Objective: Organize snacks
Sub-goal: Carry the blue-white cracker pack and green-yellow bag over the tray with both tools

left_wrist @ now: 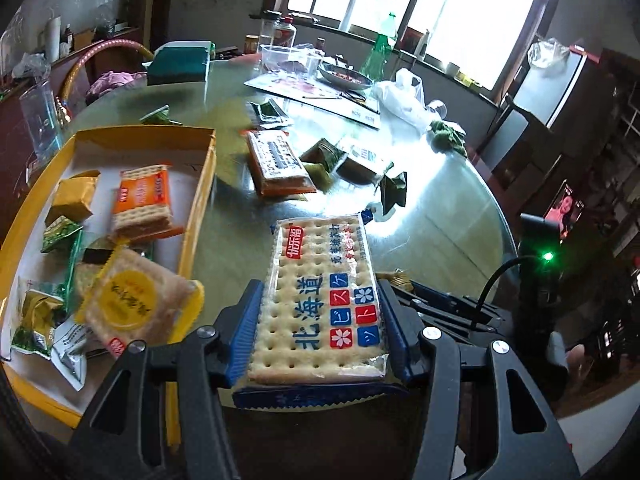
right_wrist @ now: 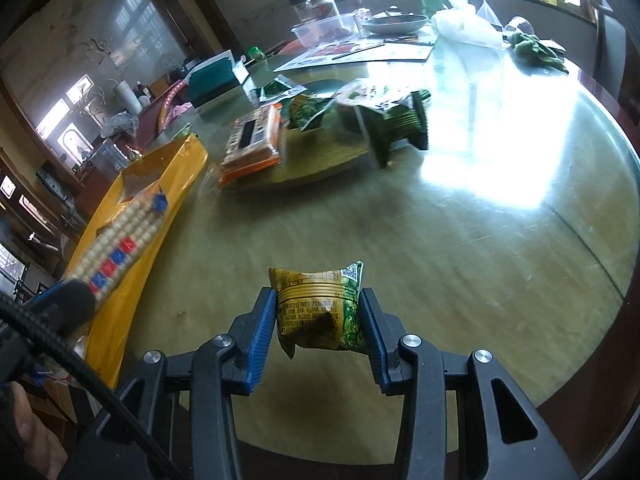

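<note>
The left gripper (left_wrist: 320, 312) clamps a wide cracker pack (left_wrist: 322, 296) by its edges; the right gripper (right_wrist: 318, 312) pinches a green snack packet (right_wrist: 318, 308). Either could slip short of the yellow box (left_wrist: 198, 200) on the near left.

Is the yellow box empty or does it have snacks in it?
Not empty. The yellow box holds several packets, including an orange cracker pack.

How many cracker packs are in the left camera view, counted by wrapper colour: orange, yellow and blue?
Orange cracker packs: 2, one in the yellow box, one on the table
Yellow cracker pack: 1, in the box
Blue cracker pack: 1, in the left gripper
Total: 4
</note>
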`<state>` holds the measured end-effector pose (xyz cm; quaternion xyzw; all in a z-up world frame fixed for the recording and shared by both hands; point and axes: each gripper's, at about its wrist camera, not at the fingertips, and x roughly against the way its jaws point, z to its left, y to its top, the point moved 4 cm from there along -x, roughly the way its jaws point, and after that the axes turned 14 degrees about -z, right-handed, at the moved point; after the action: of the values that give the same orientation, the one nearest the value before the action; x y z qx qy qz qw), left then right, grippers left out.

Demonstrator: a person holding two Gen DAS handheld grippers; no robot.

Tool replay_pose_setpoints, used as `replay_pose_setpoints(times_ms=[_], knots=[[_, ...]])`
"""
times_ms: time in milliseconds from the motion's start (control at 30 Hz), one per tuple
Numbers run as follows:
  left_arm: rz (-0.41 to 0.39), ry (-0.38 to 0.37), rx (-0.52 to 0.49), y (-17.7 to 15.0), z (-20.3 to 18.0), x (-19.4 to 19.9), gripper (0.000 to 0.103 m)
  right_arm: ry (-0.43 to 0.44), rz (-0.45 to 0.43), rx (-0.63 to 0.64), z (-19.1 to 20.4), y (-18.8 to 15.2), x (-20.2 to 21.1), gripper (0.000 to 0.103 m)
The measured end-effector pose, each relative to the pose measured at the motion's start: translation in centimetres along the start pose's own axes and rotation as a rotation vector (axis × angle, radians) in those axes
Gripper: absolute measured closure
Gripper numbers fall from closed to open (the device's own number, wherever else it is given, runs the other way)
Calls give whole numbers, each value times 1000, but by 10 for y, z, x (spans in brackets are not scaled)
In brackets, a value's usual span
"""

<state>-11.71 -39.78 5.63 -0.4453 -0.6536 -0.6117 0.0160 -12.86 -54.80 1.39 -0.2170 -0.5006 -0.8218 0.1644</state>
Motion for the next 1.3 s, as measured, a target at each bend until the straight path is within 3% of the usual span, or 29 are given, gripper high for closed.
replay_pose_setpoints(times_ms=[900, 1300], knots=[[-95, -21, 134, 13, 47, 40, 47, 130, -87, 22, 66, 21, 11, 62], [-183, 84, 223, 29, 101, 61, 47, 200, -100, 89, 107, 31, 6, 62]])
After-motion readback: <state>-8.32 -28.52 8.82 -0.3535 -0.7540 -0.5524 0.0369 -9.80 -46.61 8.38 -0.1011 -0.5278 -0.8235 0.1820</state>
